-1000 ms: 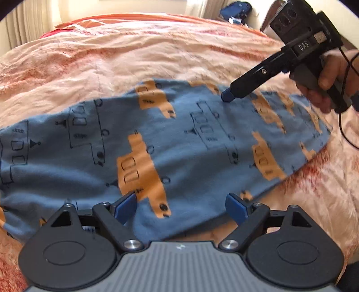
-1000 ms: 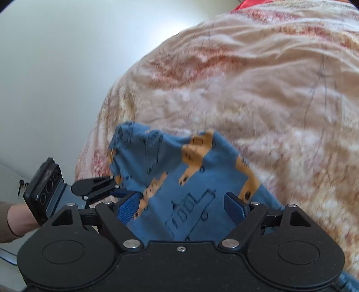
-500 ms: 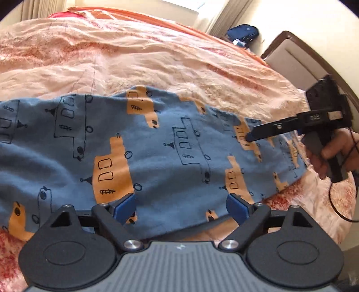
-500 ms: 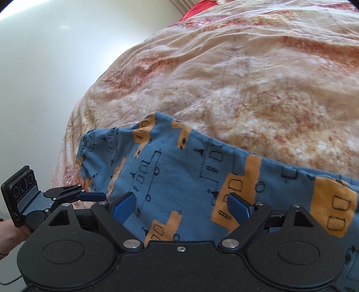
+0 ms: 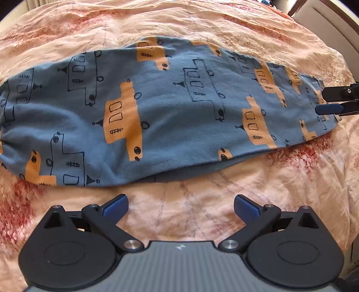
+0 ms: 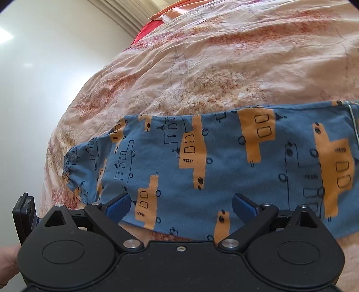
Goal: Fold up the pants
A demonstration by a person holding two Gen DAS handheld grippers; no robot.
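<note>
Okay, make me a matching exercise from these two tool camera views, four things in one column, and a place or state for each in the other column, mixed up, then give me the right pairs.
Column one:
1. pants
2. left tool
3. right tool
4. bedspread

Column two:
A. open, hanging above bare bedding just short of the fabric's near edge
B. peach with red blotches, wrinkled, underneath everything
C. open, with printed blue fabric between its fingers
D. lying flat, one layer over another, blue with orange vehicles

Pairs: 1-D, 2-A, 3-C, 4-B
</note>
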